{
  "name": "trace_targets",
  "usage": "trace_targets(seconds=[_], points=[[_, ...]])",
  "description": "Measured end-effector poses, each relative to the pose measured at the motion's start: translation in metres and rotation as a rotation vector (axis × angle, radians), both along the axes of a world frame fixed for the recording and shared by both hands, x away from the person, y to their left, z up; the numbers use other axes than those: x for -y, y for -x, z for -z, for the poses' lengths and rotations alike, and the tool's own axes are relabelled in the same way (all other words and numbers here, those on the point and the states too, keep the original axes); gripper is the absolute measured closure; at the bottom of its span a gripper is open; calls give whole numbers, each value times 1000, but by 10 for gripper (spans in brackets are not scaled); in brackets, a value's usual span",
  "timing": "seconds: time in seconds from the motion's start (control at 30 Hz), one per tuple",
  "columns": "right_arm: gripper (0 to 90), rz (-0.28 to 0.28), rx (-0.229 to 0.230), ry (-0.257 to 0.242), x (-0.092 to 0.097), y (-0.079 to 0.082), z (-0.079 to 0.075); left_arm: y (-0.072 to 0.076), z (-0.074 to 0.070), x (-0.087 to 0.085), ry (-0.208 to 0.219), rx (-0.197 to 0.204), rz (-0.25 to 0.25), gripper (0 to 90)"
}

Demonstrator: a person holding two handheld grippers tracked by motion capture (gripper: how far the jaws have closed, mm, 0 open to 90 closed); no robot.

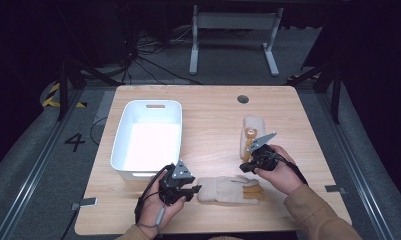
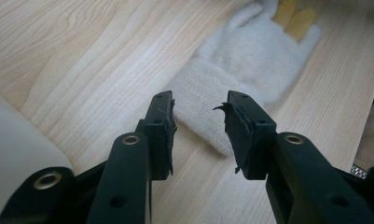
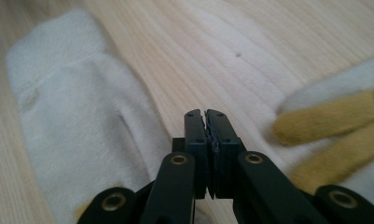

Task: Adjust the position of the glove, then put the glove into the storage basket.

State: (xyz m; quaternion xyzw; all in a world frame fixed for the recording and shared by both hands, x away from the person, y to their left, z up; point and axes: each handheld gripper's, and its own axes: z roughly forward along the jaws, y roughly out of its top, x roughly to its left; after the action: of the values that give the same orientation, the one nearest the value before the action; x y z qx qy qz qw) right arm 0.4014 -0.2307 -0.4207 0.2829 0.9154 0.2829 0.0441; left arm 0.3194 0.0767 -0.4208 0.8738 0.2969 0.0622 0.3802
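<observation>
Two cream knitted gloves with mustard-yellow fingers lie on the wooden table. The near glove (image 1: 228,189) lies flat by the front edge, cuff to the left. The far glove (image 1: 250,134) lies to the right of the middle. My left gripper (image 1: 197,190) sits at the near glove's cuff (image 2: 201,91). Its jaws stand open, with the cuff's end in the gap (image 2: 198,112) and the pads clear of it. My right gripper (image 1: 244,167) hovers between the two gloves, shut with nothing in it (image 3: 205,114). Cream glove fabric (image 3: 72,116) lies to its left and yellow fingers (image 3: 329,121) to its right.
A white plastic bin (image 1: 120,145) stands on the left half of the table, its rim (image 2: 17,149) close beside my left gripper. Bare wood lies between the bin and the gloves. A round cable hole (image 1: 243,99) is at the table's far edge.
</observation>
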Motion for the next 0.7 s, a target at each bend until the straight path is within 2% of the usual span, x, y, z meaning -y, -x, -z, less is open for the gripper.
trace_targets(seconds=[0.03, 0.1, 0.2, 0.3, 0.53, 0.7], points=[[867, 31, 7, -13, 3, -1, -3, 0, 0, 0, 4, 4, -2, 628], [858, 58, 19, -29, 6, -4, -6, -1, 0, 0, 7, 4, 0, 628], [870, 82, 33, -26, 9, -7, -9, -2, 0, 0, 10, 3, 0, 628], [888, 114, 39, -21, 11, -18, -14, -1, -1, 1, 11, 8, 5, 627], [881, 127, 48, -13, 8, -31, -16, -2, -1, 0, 10, 5, 0, 620], [880, 144, 45, 3, -1, -46, -11, -2, -1, -1, 13, 6, 0, 618]])
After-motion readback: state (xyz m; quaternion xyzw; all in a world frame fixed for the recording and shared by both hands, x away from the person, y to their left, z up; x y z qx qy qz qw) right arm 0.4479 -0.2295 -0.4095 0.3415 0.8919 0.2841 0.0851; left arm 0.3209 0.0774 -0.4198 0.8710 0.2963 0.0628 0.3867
